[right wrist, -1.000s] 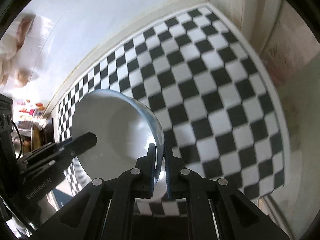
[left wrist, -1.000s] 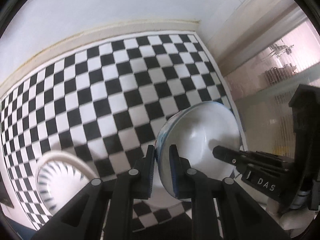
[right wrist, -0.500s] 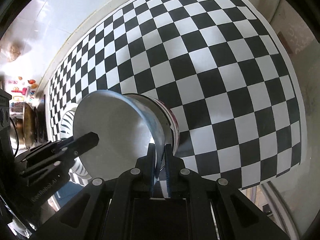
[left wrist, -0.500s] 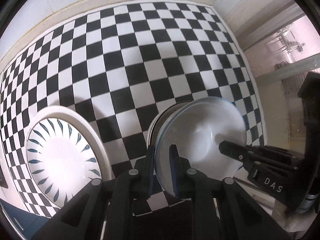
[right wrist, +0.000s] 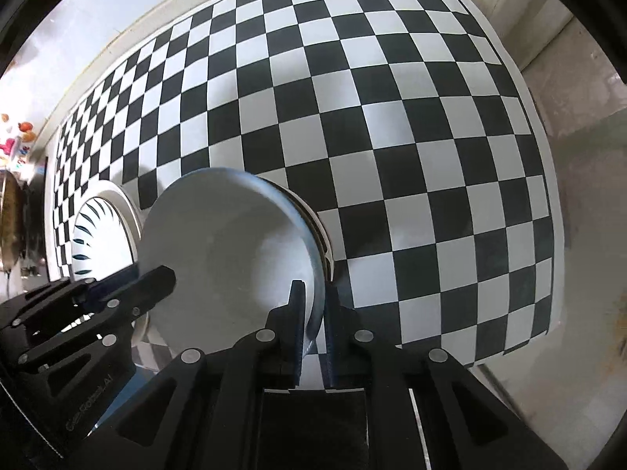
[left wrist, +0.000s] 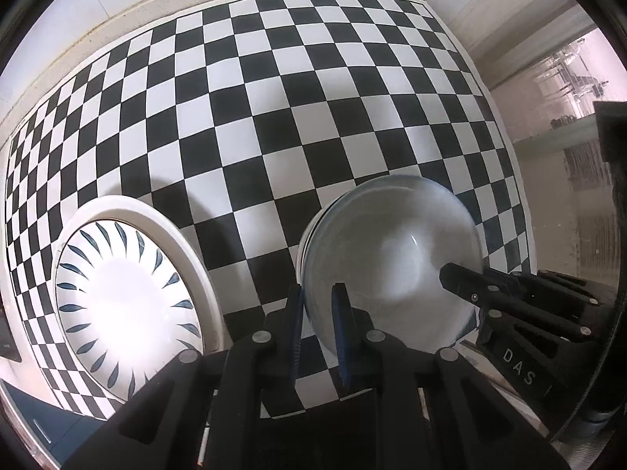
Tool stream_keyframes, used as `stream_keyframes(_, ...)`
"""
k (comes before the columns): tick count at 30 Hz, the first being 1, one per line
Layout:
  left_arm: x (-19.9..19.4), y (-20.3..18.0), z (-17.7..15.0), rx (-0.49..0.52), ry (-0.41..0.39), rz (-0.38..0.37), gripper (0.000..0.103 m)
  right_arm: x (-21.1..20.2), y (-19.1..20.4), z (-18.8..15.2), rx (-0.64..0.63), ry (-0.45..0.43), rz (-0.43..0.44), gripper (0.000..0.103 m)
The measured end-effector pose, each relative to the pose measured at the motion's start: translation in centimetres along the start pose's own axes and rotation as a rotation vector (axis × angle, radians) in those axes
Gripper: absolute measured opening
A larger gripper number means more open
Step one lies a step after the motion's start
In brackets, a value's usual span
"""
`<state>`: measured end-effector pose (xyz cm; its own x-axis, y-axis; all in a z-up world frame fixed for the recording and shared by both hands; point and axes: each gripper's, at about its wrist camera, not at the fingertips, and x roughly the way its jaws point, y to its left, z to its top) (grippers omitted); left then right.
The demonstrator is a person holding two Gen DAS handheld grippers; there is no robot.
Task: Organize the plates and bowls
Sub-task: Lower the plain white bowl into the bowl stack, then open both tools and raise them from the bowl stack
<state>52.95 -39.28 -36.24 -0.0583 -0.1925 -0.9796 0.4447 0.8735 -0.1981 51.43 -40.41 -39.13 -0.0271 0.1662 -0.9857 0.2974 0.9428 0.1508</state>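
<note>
My left tongs (left wrist: pixel 317 305) pinch the near rim of the white bowl (left wrist: pixel 392 258), and my right tongs (right wrist: pixel 313 305) pinch its opposite rim. The bowl hangs between them over the checkered mat (left wrist: pixel 274 117), seemingly above another dish, just beside the patterned plate (left wrist: pixel 117 297).

"DAS" on right claw (left wrist: pixel 462 280)

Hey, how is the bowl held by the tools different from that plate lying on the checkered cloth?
The bowl is deep and plain white inside with a bluish rim; the plate is shallow, with dark leaf-shaped marks ringing its centre. The bowl is clamped at its rim between the left tool and right tool, over another dish; the plate lies flat on the checkered cloth, untouched. Both are round and mainly white.
</note>
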Motion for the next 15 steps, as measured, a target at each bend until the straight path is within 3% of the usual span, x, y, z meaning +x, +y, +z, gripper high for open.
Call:
stream_keyframes(6, -0.2, 0.2, 0.1, -0.008, -0.002, -0.009, 0.012, 0.0, 0.6, 0.1, 0.017, -0.005, 0.015, 0.013)
stream_keyframes(15, -2.0, -0.1, -0.5, 0.016, -0.044, 0.037, 0.014, -3.5, -2.8, -1.2, 0.021, -0.063, 0.023, 0.013)
